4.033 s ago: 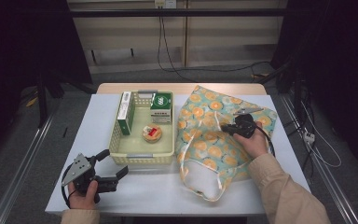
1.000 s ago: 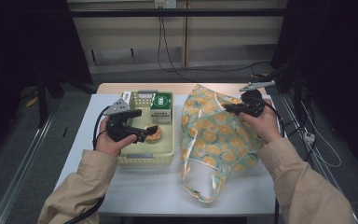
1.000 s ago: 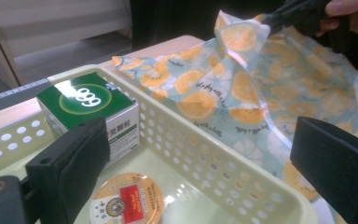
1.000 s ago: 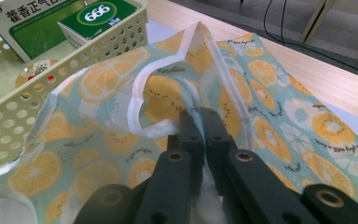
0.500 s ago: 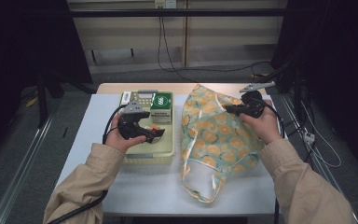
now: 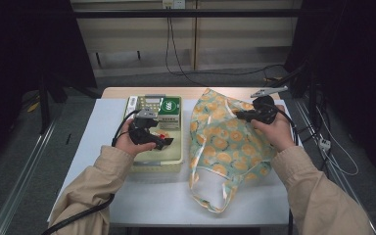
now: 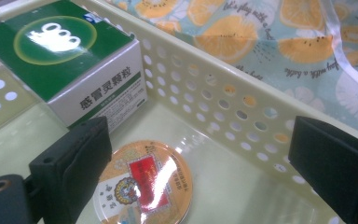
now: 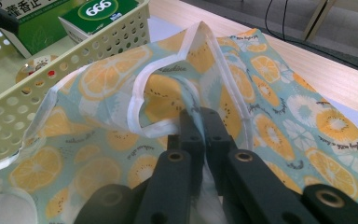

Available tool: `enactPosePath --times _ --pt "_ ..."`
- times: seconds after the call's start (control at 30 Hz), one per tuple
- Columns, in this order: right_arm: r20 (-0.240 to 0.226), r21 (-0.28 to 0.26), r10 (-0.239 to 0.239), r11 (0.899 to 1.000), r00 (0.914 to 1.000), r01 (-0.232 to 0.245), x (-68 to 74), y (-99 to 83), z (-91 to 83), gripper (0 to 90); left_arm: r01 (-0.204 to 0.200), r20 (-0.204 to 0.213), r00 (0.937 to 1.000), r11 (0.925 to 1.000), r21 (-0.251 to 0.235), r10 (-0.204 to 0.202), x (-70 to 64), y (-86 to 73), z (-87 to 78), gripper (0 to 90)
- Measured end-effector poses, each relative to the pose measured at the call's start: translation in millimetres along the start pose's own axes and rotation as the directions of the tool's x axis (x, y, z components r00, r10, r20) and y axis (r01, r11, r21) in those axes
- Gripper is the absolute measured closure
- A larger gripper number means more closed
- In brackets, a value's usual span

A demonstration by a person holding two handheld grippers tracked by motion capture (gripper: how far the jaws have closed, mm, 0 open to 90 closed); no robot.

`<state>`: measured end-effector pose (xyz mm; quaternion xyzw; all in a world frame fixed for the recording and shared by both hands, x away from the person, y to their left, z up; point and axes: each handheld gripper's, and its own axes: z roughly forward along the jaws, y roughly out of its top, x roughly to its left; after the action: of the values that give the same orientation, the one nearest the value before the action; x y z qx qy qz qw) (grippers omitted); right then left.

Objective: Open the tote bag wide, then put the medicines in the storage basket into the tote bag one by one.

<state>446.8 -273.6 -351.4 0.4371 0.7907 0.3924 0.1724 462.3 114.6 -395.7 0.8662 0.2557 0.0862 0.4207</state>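
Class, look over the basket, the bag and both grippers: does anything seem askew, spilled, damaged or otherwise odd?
Nothing looks spilled or damaged. The fruit-print bag lies rumpled because the right gripper pinches its rim and lifts it. In the basket the green box and round tin sit intact, with the left gripper open over the tin.

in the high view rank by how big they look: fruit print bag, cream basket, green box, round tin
1. fruit print bag
2. cream basket
3. green box
4. round tin, partly hidden by the left gripper, so its rank is less sure.
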Motion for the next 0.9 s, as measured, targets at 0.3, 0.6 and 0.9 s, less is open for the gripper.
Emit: enactPosePath --times 0.3,0.6,0.9 --pt "-0.002 -0.002 0.002 1.0 1.0 -0.002 -1.0 0.1 0.5 89.9 0.018 0.002 0.9998 0.9998 0.007 -0.018 4.1 -2.0 9.9 5.5" --pt "-0.001 -0.005 0.005 1.0 1.0 -0.005 -1.2 0.4 -0.8 89.9 0.026 -0.021 0.9995 0.9987 0.045 -0.025 10.3 -7.2 15.5 6.4" --pt "-0.003 -0.002 0.001 1.0 1.0 -0.001 0.1 0.2 -0.4 89.9 0.037 -0.049 0.9983 0.9944 0.099 -0.032 19.0 -19.1 25.0 6.5"
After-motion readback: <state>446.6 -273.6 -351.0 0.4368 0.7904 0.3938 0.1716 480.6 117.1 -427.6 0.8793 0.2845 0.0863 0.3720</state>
